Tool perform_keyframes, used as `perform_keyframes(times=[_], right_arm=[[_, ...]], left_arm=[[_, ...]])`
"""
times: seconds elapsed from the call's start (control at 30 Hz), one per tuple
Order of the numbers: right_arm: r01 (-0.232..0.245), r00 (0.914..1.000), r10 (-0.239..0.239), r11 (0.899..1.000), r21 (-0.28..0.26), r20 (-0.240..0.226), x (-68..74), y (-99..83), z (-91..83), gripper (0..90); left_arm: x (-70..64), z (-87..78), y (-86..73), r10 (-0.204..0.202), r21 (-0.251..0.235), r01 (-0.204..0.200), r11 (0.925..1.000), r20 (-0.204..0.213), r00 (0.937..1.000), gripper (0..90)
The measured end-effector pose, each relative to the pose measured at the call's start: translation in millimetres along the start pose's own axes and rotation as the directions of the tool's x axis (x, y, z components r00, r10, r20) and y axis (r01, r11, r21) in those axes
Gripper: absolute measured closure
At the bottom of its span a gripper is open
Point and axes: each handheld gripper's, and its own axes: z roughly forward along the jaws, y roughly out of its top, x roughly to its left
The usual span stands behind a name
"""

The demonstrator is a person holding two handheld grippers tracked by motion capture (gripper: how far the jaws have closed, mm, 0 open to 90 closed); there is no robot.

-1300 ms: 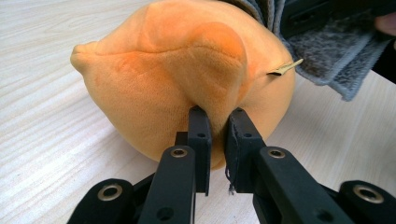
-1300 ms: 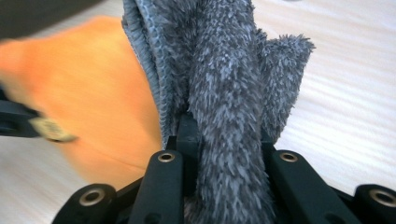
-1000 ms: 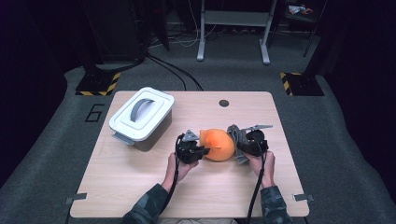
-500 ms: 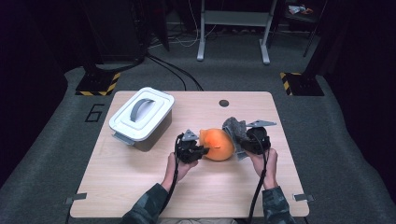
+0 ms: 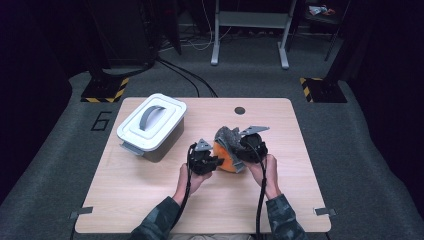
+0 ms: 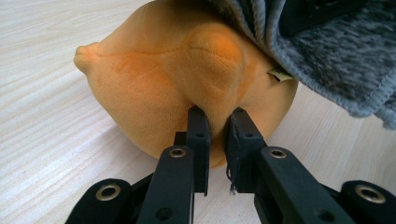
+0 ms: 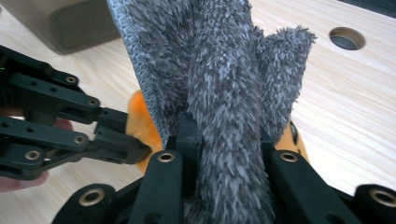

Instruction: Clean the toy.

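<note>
**Orange plush pinched, grey cloth clamped above it**

Orange plush toy (image 6: pixel 187 84) resting on the pale wooden desk (image 5: pixel 150 200), a little right of centre and nearer the front edge than the back. Gripped low on its near side by the left gripper (image 6: pixel 217 135), jaws squeezed onto a fold of the plush with only a narrow gap between them. Left hand (image 5: pixel 190 177) wrapped round that gripper from the front edge, cable trailing back along the sleeve.

Just right of the toy, the right gripper (image 7: pixel 224 140), jaws closed on a bunch of shaggy grey cloth (image 7: pixel 224 70). Cloth standing up out of the jaws in thick folds, stitched hem visible along its left side. Draped over the top and right side of the toy, touching it, as seen in the left gripper view (image 6: pixel 336 56). Small pale tag poking out where cloth meets plush. Right hand (image 5: pixel 267 172) behind its gripper, forearm reaching in from the front edge.

Further off, toward the back left corner, a white lidded box (image 5: pixel 151 125) with a grey handle, well apart from the toy. Near the back edge, a small round hole (image 5: pixel 240 110) in the desk.
</note>
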Motion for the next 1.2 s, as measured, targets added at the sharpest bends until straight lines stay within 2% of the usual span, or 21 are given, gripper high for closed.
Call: perform_keyframes(times=[0.03,0.33,0.4,0.6,0.77,0.9,1.03,1.1,1.2], right_arm=[[0.008,0.9999,-0.008,1.000,0.001,0.009,-1.3,-0.4,-0.7,73.6],[-0.056,0.9974,0.056,0.998,0.010,0.045,-24.3,-14.3,-5.9,73.5],[-0.071,0.9953,0.070,0.997,0.015,0.067,-29.7,-19.0,-6.3,73.5],[-0.118,0.9896,0.114,0.992,0.042,0.088,-49.1,-35.7,-2.3,73.5],[-0.162,0.9835,0.155,0.984,0.071,0.092,-61.5,-47.5,6.4,73.6],[-0.206,0.9761,0.197,0.973,0.101,0.093,-68.5,-55.0,15.1,73.6],[-0.223,0.9724,0.211,0.967,0.127,0.098,-75.2,-61.8,25.9,73.6],[-0.236,0.9700,0.223,0.959,0.155,0.098,-77.4,-65.9,33.0,73.5],[-0.242,0.9694,0.230,0.954,0.178,0.086,-79.7,-72.2,42.7,73.5]], left_arm=[[-0.5,0.1,0.0,0.001,0.000,-0.001,1.0000,0.000,1.0000,80.5],[0.8,0.2,0.1,0.002,0.004,-0.002,1.0000,0.001,1.0000,80.6],[1.2,0.3,0.3,0.006,0.004,-0.006,1.0000,-0.001,1.0000,80.6],[1.3,0.5,0.0,0.000,0.003,0.000,1.0000,-0.001,1.0000,80.6],[1.3,0.6,0.1,0.001,0.003,-0.001,1.0000,-0.001,1.0000,80.6],[2.1,0.8,0.1,0.003,0.001,-0.003,1.0000,-0.001,1.0000,80.6],[2.5,0.8,0.1,0.005,0.000,-0.005,1.0000,-0.003,1.0000,80.6],[2.5,0.6,-0.3,-0.010,0.000,0.010,0.9999,0.002,0.9999,80.6],[3.4,0.1,-0.2,-0.007,0.004,0.007,1.0000,0.000,1.0000,80.6]])
